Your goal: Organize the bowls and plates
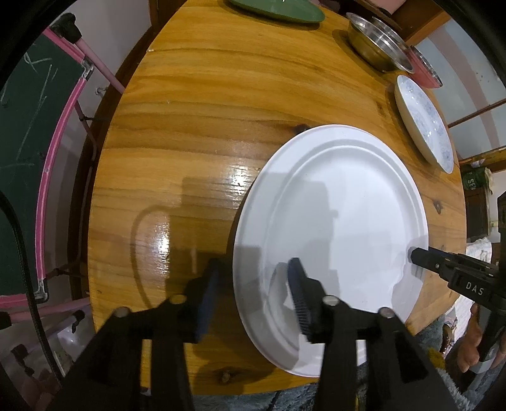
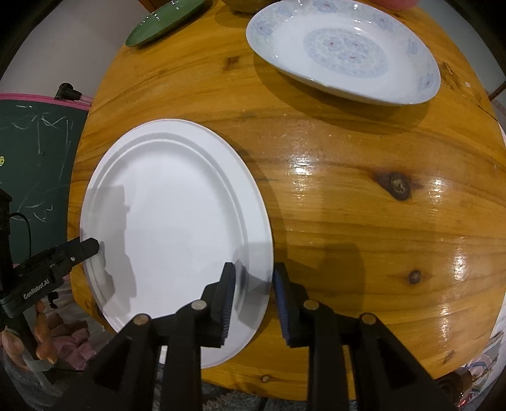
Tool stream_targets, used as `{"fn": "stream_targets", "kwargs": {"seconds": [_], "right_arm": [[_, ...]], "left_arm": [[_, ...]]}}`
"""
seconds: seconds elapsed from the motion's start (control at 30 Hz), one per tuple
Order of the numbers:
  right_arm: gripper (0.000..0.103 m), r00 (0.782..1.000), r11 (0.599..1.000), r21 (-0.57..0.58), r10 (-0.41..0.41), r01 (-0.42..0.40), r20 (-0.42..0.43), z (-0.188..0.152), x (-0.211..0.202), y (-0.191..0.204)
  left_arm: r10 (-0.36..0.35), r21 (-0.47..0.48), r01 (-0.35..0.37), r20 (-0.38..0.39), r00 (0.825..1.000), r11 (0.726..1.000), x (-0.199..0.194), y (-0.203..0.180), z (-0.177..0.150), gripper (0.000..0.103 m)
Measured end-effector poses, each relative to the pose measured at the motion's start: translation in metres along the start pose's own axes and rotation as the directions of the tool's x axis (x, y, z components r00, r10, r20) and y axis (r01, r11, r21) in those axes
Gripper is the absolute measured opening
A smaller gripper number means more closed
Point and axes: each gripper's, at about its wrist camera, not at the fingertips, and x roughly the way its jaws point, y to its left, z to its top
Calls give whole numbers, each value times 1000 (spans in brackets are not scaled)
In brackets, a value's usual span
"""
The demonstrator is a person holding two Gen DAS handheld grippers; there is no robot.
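Observation:
A large plain white plate (image 1: 341,221) lies on the round wooden table (image 1: 196,126); it also shows in the right wrist view (image 2: 177,227). My left gripper (image 1: 253,284) is open and straddles the plate's left rim, one finger over the plate, one over the wood. My right gripper (image 2: 254,291) is open and straddles the opposite rim. Each gripper's tip shows in the other's view, the right gripper (image 1: 420,256) and the left gripper (image 2: 85,246), both at the plate's edge. A blue-patterned plate (image 2: 344,50) lies farther back, also in the left wrist view (image 1: 423,121).
A green plate (image 1: 278,11) sits at the table's far edge, also in the right wrist view (image 2: 164,20). Steel bowls (image 1: 376,46) stand at the far right. A pink-framed chalkboard (image 1: 28,158) stands beside the table on the left.

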Motion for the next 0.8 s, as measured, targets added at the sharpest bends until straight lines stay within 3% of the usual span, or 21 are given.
{"fn": "stream_targets", "kwargs": {"seconds": [0.37, 0.57, 0.7, 0.8], "right_arm": [[26, 1000, 1000, 15, 6, -6, 7, -5, -5, -7], [26, 994, 999, -5, -47, 48, 100, -9, -35, -7], [26, 978, 994, -30, -101, 108, 185, -12, -62, -3], [26, 961, 990, -48, -116, 133, 251, -12, -89, -1]], "left_arm": [[43, 18, -44, 57, 997, 999, -16, -10, -1, 54], [72, 47, -80, 150, 986, 996, -48, -23, -3, 55], [91, 67, -113, 267, 959, 991, -83, -31, 1, 55], [108, 79, -146, 367, 924, 986, -116, -38, 6, 55]]}}
